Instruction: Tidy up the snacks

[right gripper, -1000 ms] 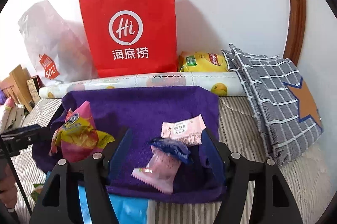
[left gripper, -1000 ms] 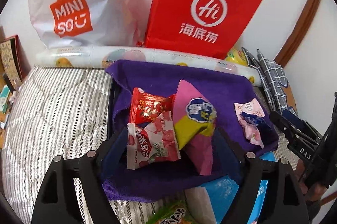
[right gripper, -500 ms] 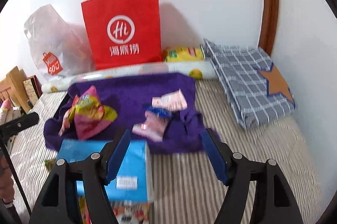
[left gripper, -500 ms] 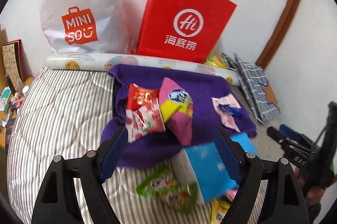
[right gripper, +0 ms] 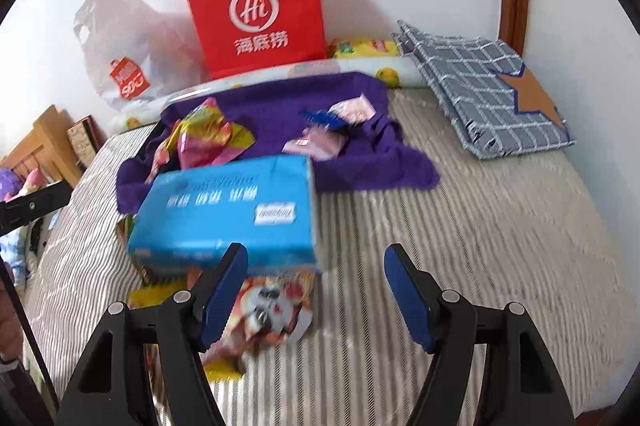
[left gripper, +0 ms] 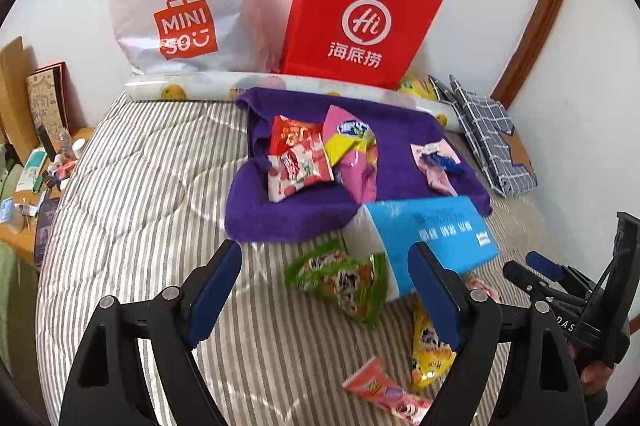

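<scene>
Snack packets [left gripper: 301,161] are lying on a purple towel [left gripper: 288,218] on striped bedding [left gripper: 132,193] w/ blue box [right gripper: 228,214] in front; both grippers [left gripper: 325,286] [right gripper: 316,286] are hanging released, empty.

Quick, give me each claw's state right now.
Left claw: open, holding nothing.
Right claw: open, holding nothing.

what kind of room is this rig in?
Most likely a bedroom: the snacks lie on a striped quilted mattress, a wooden bed frame shows at its edge, and a cluttered bedside table stands alongside.
</scene>
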### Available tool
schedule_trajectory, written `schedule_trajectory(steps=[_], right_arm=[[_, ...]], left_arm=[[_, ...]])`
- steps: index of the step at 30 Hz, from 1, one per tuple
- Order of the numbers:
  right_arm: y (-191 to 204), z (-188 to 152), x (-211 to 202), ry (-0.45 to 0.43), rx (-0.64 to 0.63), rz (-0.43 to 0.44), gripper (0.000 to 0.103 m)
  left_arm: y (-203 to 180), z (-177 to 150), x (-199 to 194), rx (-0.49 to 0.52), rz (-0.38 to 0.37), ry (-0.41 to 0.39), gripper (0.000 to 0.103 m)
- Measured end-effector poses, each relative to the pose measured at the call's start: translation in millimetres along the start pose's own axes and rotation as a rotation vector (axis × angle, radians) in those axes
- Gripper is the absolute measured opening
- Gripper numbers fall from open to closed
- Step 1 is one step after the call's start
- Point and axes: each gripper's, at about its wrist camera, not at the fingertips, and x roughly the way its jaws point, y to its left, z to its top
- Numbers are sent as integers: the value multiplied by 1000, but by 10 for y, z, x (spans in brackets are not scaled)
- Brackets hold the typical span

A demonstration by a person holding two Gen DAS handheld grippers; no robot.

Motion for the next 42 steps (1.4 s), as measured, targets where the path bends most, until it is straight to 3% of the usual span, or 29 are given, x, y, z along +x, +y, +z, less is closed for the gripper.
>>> schedule_trajectory(steps=[6,11,15,20,23,33,42], right_arm=[[181,-70,58,31,-29,94,69],[307,-159,264,88,-78,58,70],[234,-224,409,125,-41,80,78],[183,-236,472,146,-10,124,77],[194,-245,431,139,-20,143,64],[-48,-209,134,45,4,101,63],[-418,-174,9,4,62,20,63]], left_arm=[[-29,-100,-78,9,-14,18,85],[-9,-153,-127,13,-4,28,85],[11,-189,-111,17,7,40,85],[7,-212,7,11,14,71,85],[1,-233,112,6,34,96,85],[-51,-281,424,25,50,158,85],[-87,-147,577,-17,33,146,85]])
